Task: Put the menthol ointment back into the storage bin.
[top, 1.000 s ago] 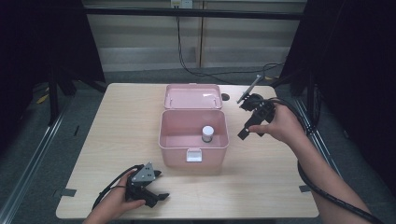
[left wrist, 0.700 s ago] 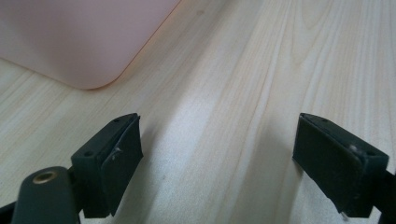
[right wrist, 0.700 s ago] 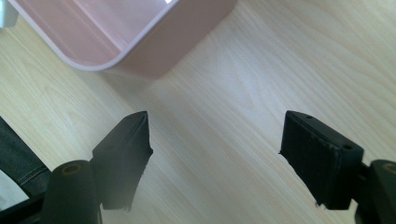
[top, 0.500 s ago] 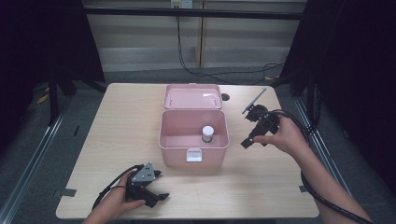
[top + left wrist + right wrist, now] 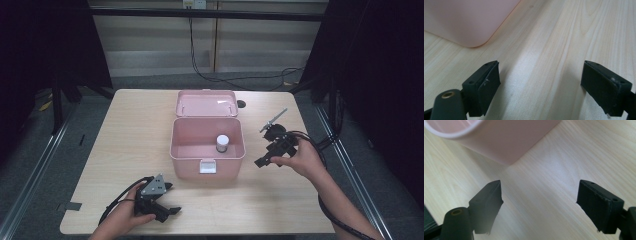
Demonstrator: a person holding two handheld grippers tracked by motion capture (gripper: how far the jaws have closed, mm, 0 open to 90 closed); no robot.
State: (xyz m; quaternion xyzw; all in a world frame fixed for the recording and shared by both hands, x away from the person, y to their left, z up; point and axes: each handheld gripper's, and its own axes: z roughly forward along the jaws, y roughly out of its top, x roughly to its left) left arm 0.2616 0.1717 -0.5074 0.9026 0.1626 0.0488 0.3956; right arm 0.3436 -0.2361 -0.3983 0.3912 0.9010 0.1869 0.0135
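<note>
So the surface is a light wooden table point(image 5: 130, 145) with a pale straight grain, rounded corners, sitting on a grey floor point(image 5: 45, 165). The room behind is dark on both sides, with a lighter panelled wall point(image 5: 210, 45) at the back and black cables point(image 5: 235, 80) trailing down it and along the floor. A small dark round spot point(image 5: 242, 104) sits on the tabletop just right of the lid.

Middle of the table there's a pink plastic box point(image 5: 207, 150) with its lid point(image 5: 206, 103) flipped open toward the back. Inside, near the right wall, a small bottle with a white cap point(image 5: 222, 143) stands upright. There's a whitish latch on the box's front wall point(image 5: 207, 166); if it has any writing, it's too small to read. No brand or label I can make out anywhere.

The left gripper point(image 5: 167, 210) rests low on the table at the near edge, in front of the box and apart from it. In the left gripper view its jaws are spread wide with bare wood between them and a pink corner of the box up top. The right gripper point(image 5: 263, 160) is held just right of the box, jaws also spread wide with nothing in them, and the right gripper view shows the box's rounded corner close ahead.
</note>
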